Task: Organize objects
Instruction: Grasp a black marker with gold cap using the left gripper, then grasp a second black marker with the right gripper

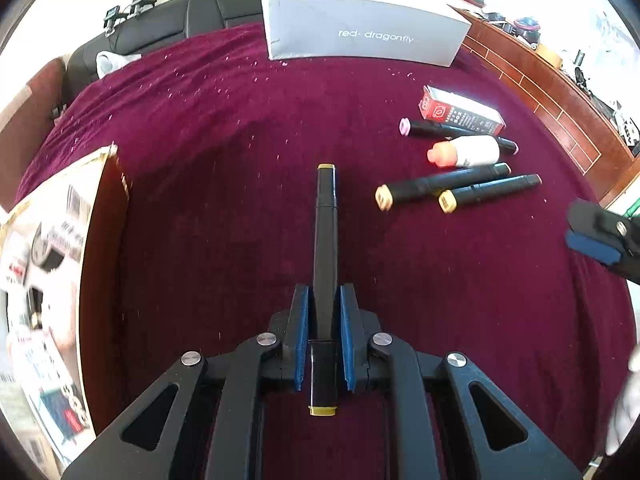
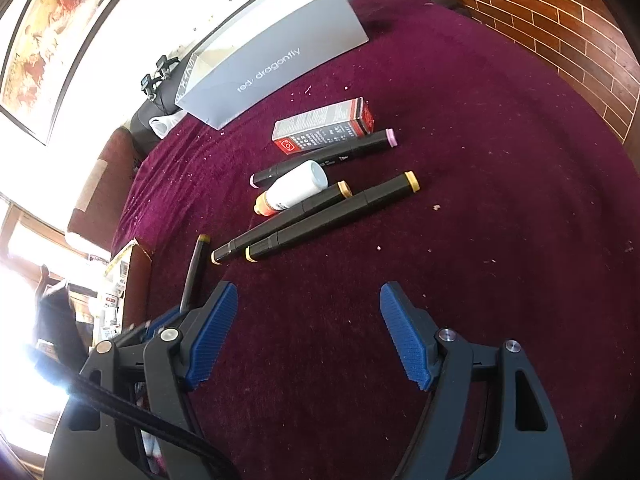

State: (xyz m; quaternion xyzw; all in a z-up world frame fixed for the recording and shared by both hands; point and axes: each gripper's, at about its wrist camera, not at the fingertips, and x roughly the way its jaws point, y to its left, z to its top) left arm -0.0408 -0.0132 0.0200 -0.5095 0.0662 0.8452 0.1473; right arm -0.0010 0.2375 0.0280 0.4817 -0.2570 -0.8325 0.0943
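My left gripper [image 1: 324, 294] is shut on a black marker [image 1: 326, 220] with olive-yellow caps, which lies on the maroon cloth [image 1: 220, 140] and points away from me. The same marker [image 2: 192, 276] shows at the left of the right wrist view. My right gripper [image 2: 309, 292] hangs open over bare cloth with nothing between its fingers. Beyond it lie two yellow-capped black markers [image 2: 288, 216] [image 2: 332, 216], a pink-capped marker [image 2: 340, 152], a white bottle [image 2: 296, 188] with an orange cap, and a small red-and-grey carton [image 2: 324, 124].
An open grey shoebox [image 1: 360, 28] stands at the far edge of the cloth. A brown box with a printed lid [image 1: 100, 260] sits at the left. A black sofa [image 1: 160, 20] lies behind, and brick-patterned wood [image 1: 560, 112] runs along the right.
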